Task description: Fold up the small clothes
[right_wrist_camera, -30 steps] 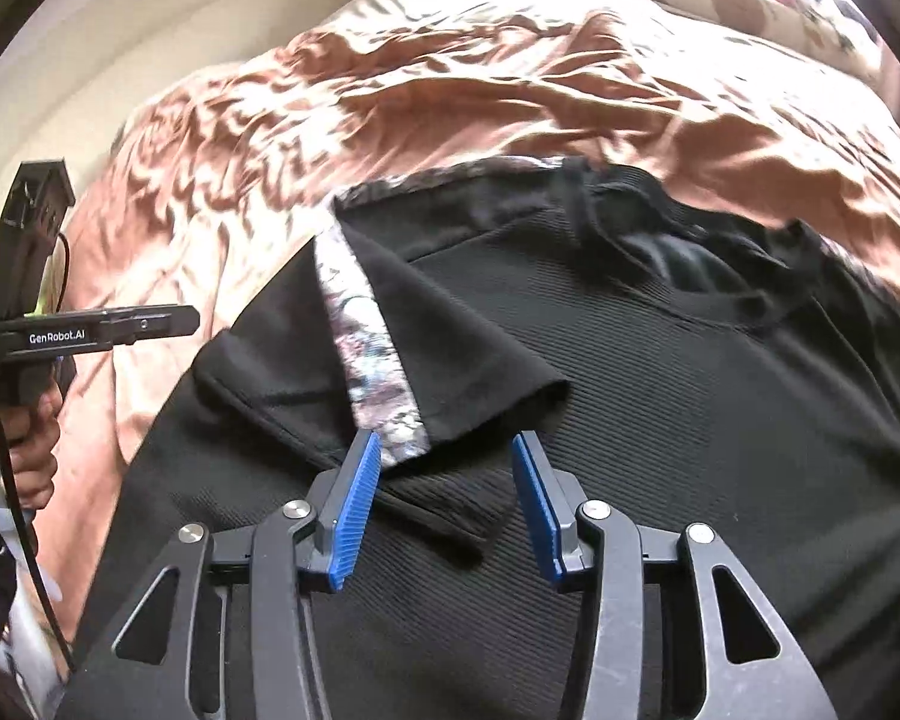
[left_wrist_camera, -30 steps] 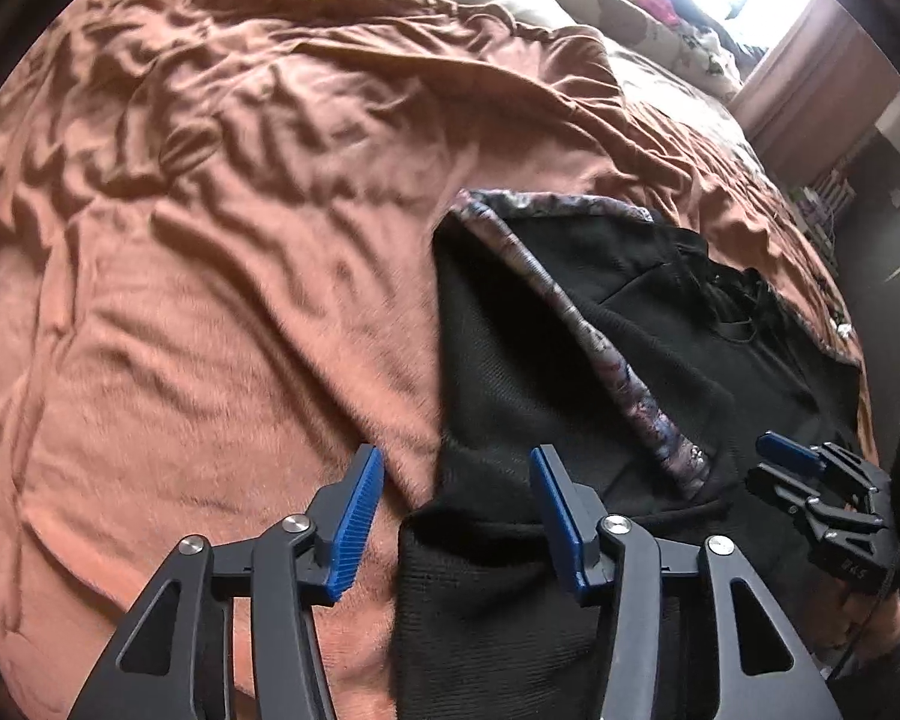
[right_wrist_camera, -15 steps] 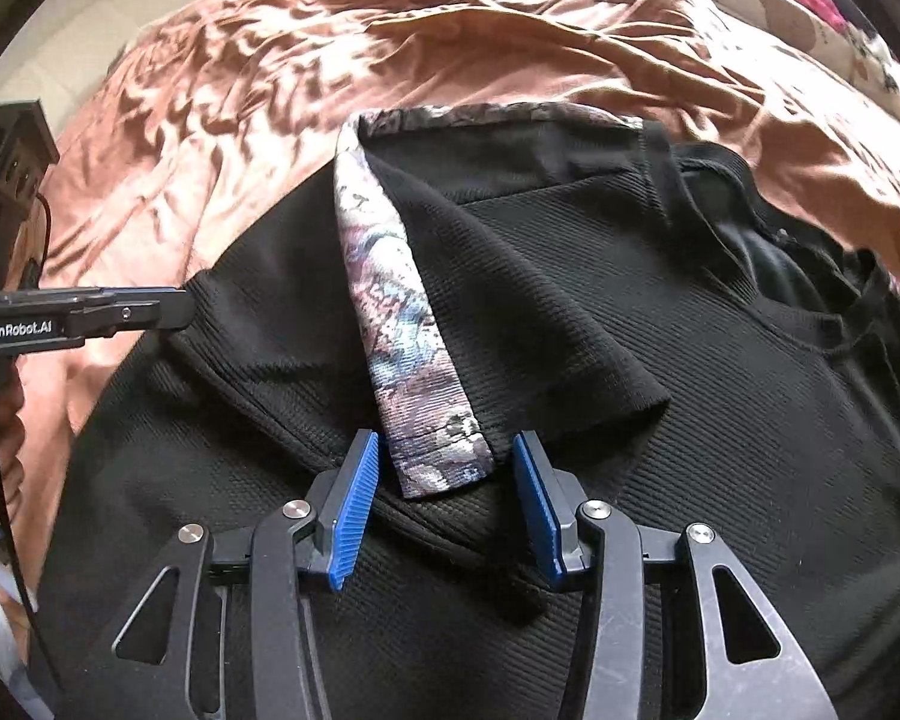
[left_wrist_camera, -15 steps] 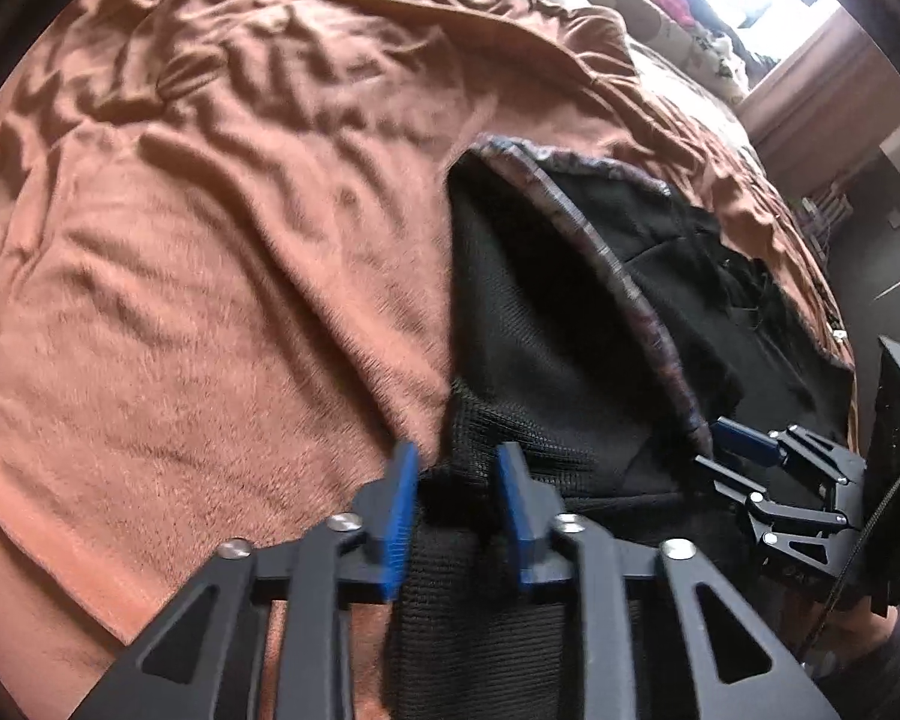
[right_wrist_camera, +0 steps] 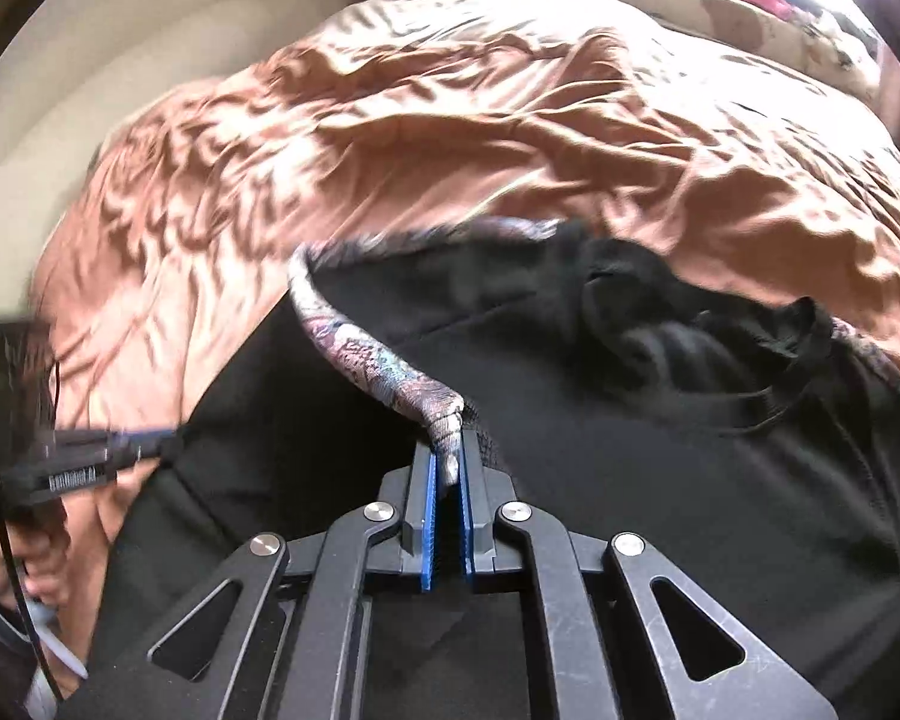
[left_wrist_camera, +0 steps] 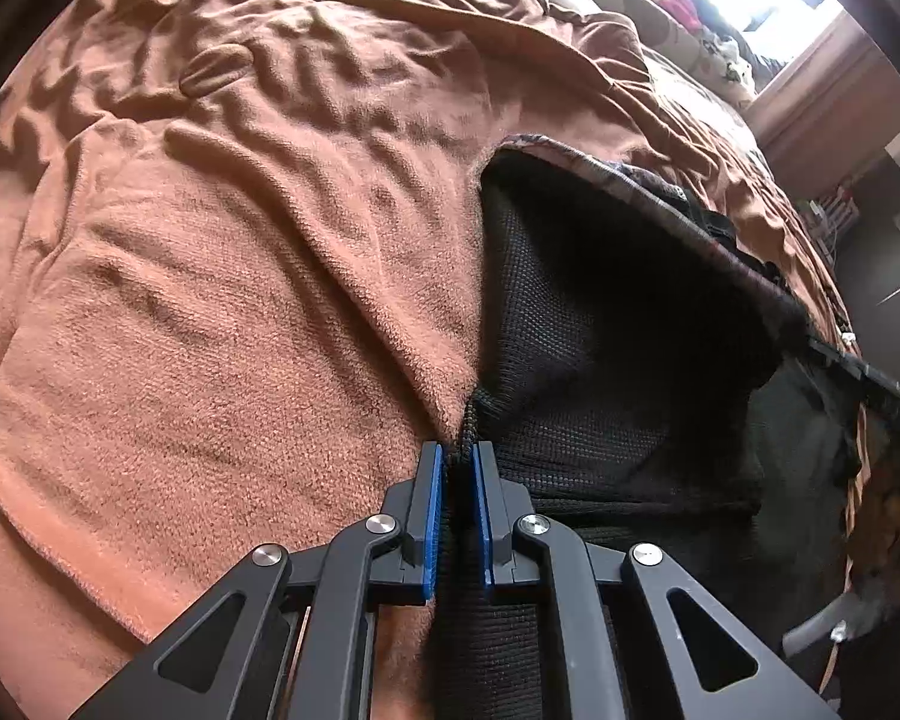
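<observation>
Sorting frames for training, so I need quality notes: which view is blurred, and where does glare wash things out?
Right wrist view: motion blur smears the black shirt and left gripper; window glare top right. Left wrist view: sharp; window glare top right, shirt folds in deep shadow.

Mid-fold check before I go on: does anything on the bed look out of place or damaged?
Nothing damaged. The black top lies rumpled on the brown blanket, its patterned sleeve cuff pinched in the right gripper.

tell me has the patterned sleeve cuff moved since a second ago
Yes. The patterned sleeve cuff, earlier lying flat on the black top, is now lifted off it toward the camera, pinched in the right gripper; the brown blanket stays put.
</observation>
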The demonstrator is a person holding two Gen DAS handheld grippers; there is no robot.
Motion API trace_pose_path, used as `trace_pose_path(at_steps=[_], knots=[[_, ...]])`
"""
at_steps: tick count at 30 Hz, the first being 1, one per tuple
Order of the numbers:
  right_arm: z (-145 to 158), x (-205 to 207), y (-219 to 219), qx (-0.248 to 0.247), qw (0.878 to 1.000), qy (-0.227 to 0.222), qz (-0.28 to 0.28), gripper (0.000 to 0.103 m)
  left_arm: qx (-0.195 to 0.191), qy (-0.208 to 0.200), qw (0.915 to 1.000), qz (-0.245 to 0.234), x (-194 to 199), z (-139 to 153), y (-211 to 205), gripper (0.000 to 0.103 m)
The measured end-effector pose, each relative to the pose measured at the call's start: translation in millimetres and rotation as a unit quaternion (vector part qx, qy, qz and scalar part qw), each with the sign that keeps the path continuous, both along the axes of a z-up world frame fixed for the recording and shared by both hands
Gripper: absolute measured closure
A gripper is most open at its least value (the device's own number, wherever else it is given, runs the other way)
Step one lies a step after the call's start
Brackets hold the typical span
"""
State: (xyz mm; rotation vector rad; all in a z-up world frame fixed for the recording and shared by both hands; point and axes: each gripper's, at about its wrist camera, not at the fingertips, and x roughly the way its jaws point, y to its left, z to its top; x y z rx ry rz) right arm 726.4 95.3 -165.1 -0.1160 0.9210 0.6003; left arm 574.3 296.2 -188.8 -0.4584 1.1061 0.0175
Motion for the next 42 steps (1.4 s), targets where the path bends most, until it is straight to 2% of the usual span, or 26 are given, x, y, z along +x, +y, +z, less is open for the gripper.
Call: trace_pose_path(at_steps=[7,10,12,14,15,17,18,19,21,24,27,29,31,32,34,37,42], knots=[[-4.2,30.5,-19.8,0.021,0.998,0.018,-0.049,0.1,0.002,0.001,1.0,-0.004,0.4,0.1,-0.5,0.092],[-16.3,40.0,-32.1,0.031,0.995,0.039,-0.083,0.101,0.004,0.001,1.0,-0.005,1.1,-0.1,-1.1,0.092],[-20.1,42.5,-33.5,0.041,0.994,0.048,-0.088,0.101,0.0,-0.001,1.0,-0.004,1.3,0.4,-0.6,0.092],[-26.5,42.0,-36.8,0.051,0.991,0.075,-0.094,0.1,0.0,-0.002,1.0,-0.006,1.0,0.8,-0.3,0.091],[-27.9,43.2,-38.0,0.054,0.99,0.085,-0.097,0.097,0.0,-0.002,1.0,-0.006,0.8,1.3,-0.5,0.091],[-29.3,43.3,-43.3,0.065,0.988,0.099,-0.101,0.077,-0.003,-0.004,1.0,-0.001,0.4,2.7,1.0,0.091],[-28.4,42.9,-45.1,0.082,0.987,0.103,-0.095,0.052,-0.008,-0.007,0.9999,0.002,-0.4,3.9,2.1,0.09],[-27.0,39.5,-46.3,0.091,0.987,0.099,-0.092,0.037,-0.012,-0.01,0.9999,0.004,-1.0,5.0,2.9,0.09],[-25.5,37.7,-50.9,0.097,0.986,0.096,-0.101,0.034,-0.014,-0.012,0.9998,0.008,-2.2,6.8,3.8,0.089],[-32.9,37.5,-58.3,0.12,0.981,0.118,-0.098,0.034,-0.014,-0.012,0.9998,0.009,-3.4,7.9,3.9,0.089],[-43.4,37.4,-59.8,0.134,0.978,0.133,-0.092,0.035,-0.011,-0.012,0.9998,0.01,-3.8,7.9,3.7,0.089],[-52.2,43.2,-56.9,0.142,0.975,0.147,-0.09,0.048,-0.01,-0.012,0.9998,0.011,-3.9,7.5,2.4,0.089],[-57.5,47.2,-52.3,0.137,0.974,0.155,-0.091,0.065,-0.005,-0.01,0.9999,0.009,-3.3,6.1,0.8,0.089],[-60.6,50.1,-49.1,0.13,0.975,0.155,-0.093,0.069,-0.001,-0.009,0.9999,0.007,-2.9,5.3,-0.9,0.089],[-63.9,52.8,-47.4,0.117,0.976,0.156,-0.099,0.096,0.003,-0.006,1.0,0.003,-1.6,3.4,-2.3,0.089],[-63.1,51.5,-51.7,0.12,0.976,0.149,-0.108,0.1,0.002,-0.004,1.0,0.004,-2.4,1.9,-1.6,0.089],[-58.8,40.9,-51.9,0.091,0.981,0.132,-0.107,0.1,0.023,0.005,0.9997,-0.002,-4.4,3.1,-9.2,0.085]])
